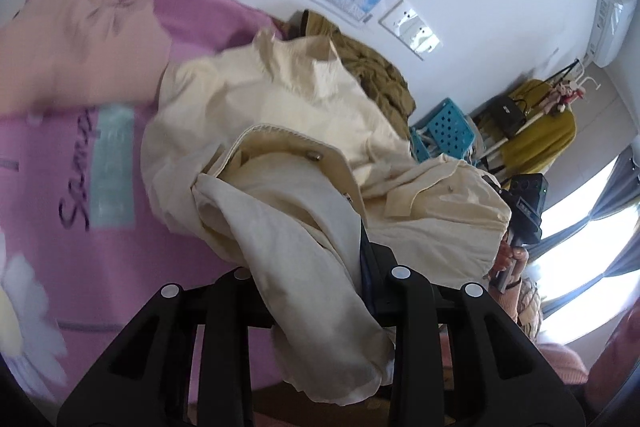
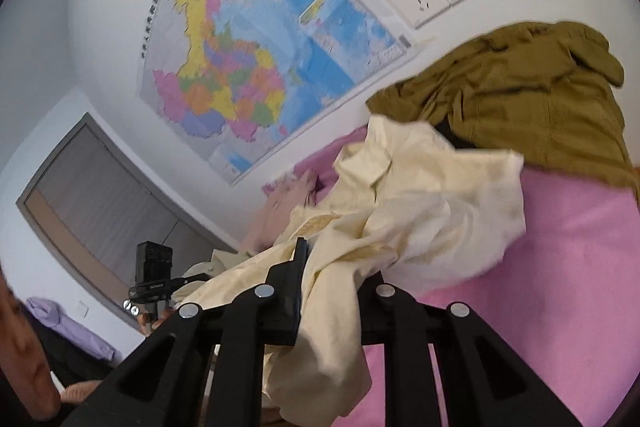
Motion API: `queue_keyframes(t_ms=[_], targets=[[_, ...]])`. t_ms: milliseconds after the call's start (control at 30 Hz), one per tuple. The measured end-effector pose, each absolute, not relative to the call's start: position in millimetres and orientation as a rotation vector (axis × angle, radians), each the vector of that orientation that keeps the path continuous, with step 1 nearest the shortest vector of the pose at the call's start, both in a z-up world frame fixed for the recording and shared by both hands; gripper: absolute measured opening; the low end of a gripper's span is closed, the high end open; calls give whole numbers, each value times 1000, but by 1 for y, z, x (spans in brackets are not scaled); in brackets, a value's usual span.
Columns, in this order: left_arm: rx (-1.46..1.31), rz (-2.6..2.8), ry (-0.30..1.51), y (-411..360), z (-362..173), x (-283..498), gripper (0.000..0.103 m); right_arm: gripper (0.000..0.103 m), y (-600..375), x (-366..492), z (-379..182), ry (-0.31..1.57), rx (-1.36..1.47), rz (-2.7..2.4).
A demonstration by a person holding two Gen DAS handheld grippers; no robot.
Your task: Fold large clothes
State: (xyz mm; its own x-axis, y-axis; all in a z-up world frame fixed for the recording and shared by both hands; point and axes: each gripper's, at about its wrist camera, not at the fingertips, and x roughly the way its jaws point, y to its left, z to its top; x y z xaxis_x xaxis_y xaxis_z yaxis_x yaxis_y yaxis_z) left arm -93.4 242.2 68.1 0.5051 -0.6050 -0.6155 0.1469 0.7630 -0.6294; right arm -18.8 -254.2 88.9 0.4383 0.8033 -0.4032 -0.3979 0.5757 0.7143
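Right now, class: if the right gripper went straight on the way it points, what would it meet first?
The right gripper is shut on the cream jacket, so it would push into that bunched cloth first. Beyond lie the pink bedspread and probably the olive garment; depth is unclear.

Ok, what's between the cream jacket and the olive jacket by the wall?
Nothing separate: in the right wrist view the cream jacket overlaps the olive jacket's near edge, with a small dark gap there. Pink bedsheet shows only further right.

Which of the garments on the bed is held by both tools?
The cream jacket. Both the left tool and right tool grip it; the olive jacket lies untouched behind, by the wall.
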Motion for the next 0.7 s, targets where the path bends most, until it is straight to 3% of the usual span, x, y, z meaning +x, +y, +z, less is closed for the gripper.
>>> queue_keyframes(t_ms=[267,700], targets=[[-558,-406,984,253,83,-21,32,17,-246,57,97,871,609,727],[-631,-292,1078,270,59,74,32,18,-227,151,72,984,631,611]])
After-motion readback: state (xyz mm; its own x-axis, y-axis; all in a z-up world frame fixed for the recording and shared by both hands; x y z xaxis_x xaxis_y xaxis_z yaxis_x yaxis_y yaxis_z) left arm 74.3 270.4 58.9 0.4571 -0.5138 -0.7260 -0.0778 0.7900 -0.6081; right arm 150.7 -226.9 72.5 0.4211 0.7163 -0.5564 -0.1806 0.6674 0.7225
